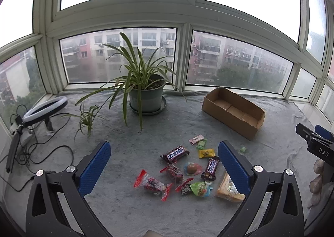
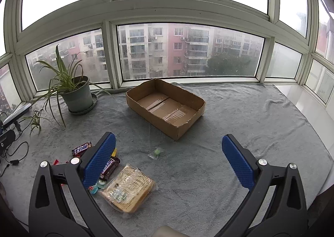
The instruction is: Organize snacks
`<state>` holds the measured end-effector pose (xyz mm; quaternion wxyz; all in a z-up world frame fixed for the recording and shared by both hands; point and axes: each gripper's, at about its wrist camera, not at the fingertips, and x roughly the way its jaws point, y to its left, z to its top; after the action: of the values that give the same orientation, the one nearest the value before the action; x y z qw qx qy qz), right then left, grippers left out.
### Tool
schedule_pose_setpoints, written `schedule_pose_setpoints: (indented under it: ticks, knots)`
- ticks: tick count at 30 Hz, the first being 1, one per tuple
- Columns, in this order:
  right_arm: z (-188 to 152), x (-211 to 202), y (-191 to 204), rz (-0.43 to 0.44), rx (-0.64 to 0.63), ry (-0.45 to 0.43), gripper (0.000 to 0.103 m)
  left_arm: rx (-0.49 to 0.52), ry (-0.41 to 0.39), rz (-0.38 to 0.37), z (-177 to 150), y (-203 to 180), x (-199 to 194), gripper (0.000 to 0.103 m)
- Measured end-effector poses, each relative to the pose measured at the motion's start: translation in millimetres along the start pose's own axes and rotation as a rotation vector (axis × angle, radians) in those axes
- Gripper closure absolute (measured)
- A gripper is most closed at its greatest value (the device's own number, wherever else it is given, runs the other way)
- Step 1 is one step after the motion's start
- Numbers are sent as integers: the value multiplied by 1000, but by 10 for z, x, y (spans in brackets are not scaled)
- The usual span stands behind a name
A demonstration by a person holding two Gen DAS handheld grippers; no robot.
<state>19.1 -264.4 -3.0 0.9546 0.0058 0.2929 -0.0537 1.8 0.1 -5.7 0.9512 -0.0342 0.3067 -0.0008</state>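
Observation:
Several wrapped snacks lie on the grey cloth: a Snickers bar (image 1: pixel 175 153), a second Snickers bar (image 1: pixel 210 168), red-wrapped sweets (image 1: pixel 153 184), a yellow sweet (image 1: pixel 206 153) and a tan bread pack (image 2: pixel 128 191). A small green sweet (image 2: pixel 156 152) lies apart, nearer the empty cardboard box (image 2: pixel 165 107), which also shows in the left wrist view (image 1: pixel 233 111). My left gripper (image 1: pixel 165 166) is open above the snack pile. My right gripper (image 2: pixel 169 159) is open and empty, right of the pile and in front of the box.
A potted spider plant (image 1: pixel 144 92) stands at the back by the window. A ring light (image 1: pixel 44 109) with cables lies at the left. The white sill (image 2: pixel 302 101) borders the cloth on the right.

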Motion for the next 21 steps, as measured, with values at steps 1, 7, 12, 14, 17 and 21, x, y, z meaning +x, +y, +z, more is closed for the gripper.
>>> schedule_pose_setpoints:
  ticks: [1, 7, 12, 14, 17, 21]
  knots:
    - [2, 0, 1, 0, -1, -1, 0, 0, 0, -1, -2, -2, 1, 1]
    - [-2, 2, 6, -2, -2, 3, 0, -4, 6, -10, 15, 15, 29, 1]
    - [5, 3, 9, -1, -4, 2, 0, -5, 2, -15, 15, 18, 35, 1]
    - [6, 5, 12, -3, -4, 3, 0, -5, 3, -15, 15, 19, 38, 1]
    - [0, 6, 25, -2, -3, 5, 0, -7, 6, -19, 13, 22, 43, 1]
    - [-5, 15, 12, -1, -3, 9, 0, -8, 5, -27, 13, 17, 42, 1]
